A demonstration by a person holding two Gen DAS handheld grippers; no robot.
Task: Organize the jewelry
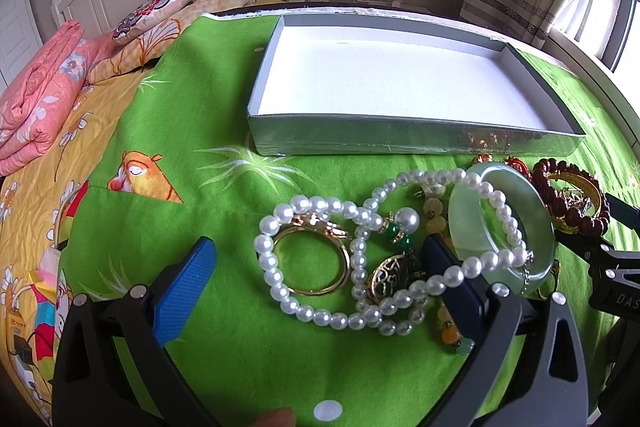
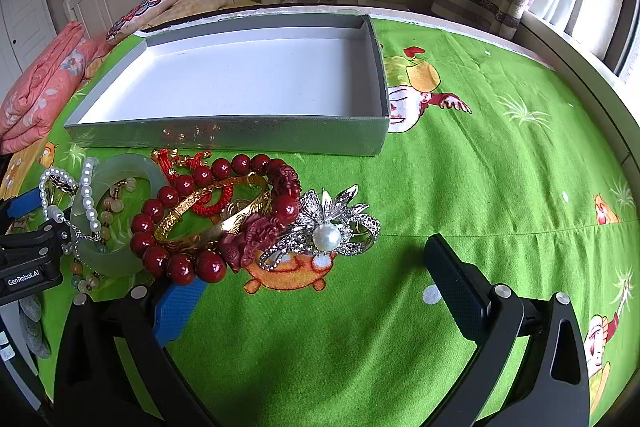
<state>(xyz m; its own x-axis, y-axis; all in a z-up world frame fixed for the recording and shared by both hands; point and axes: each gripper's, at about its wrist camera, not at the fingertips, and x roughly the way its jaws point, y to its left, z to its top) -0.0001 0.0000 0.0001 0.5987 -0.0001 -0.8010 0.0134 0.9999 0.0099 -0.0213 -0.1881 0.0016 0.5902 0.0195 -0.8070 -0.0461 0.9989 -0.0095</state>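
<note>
A pile of jewelry lies on the green cloth in front of an empty grey box (image 1: 400, 143) with a white floor; the box also shows in the right wrist view (image 2: 240, 139). My left gripper (image 1: 320, 259) is open, its jaws either side of a pearl bracelet (image 1: 272, 259), a gold ring (image 1: 312, 263) and a gold-green pendant (image 1: 394, 275). A jade bangle (image 1: 464, 223) lies under a pearl strand. My right gripper (image 2: 316, 267) is open around a silver pearl brooch (image 2: 326, 231), beside a red bead bracelet (image 2: 192, 267) and a gold bangle (image 2: 216, 207).
Folded pink quilt (image 1: 36, 107) and an embroidered cushion (image 1: 156, 7) lie at the left on the bed. The cloth's far edge runs behind the box. Curtains and a window are at the right. Open green cloth (image 2: 500, 167) lies right of the box.
</note>
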